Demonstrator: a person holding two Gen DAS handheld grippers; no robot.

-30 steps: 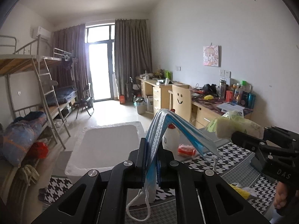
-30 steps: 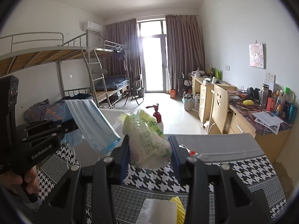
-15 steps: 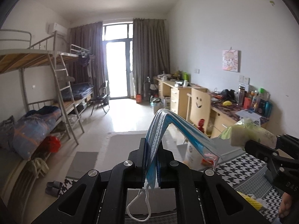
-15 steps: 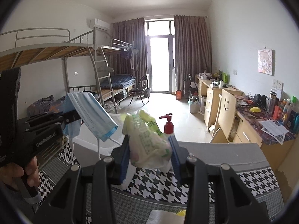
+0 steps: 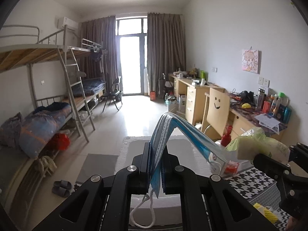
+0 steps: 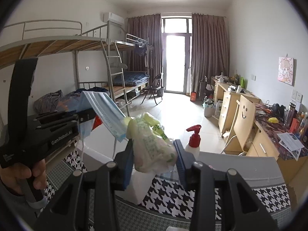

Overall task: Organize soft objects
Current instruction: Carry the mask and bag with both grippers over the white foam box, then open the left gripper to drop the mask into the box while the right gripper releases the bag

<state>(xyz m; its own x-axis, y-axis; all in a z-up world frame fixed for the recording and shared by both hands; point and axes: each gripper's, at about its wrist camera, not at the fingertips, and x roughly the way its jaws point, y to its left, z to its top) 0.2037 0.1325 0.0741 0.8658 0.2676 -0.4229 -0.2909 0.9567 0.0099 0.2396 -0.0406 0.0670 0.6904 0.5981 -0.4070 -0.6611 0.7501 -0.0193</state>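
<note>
A folded blue face mask [image 5: 169,132] sits pinched between the nearly closed jaws of the left hand-held gripper [image 5: 156,165], its free half drooping toward 4 o'clock and one ear loop [image 5: 142,214] dangling at 6 o'clock below the jaws. Thin, limp cloth likely needs that tight pinch to stay put. In the right wrist view a crumpled pale green plastic bag [image 6: 154,146] is clamped by the right hand-held gripper [image 6: 155,160], whose jaws stand partly apart because the bag's bulk fills them. Both soft things are held in the air, clear of the houndstooth-covered table [image 6: 192,189], so each looks mid-carry rather than placed. From the right wrist, the mask lies at 10 o'clock of the bag, its lower edge close to the bag's top. A red-capped pump bottle [image 6: 193,144] stands at 3 o'clock of the bag, beyond the jaws.
</note>
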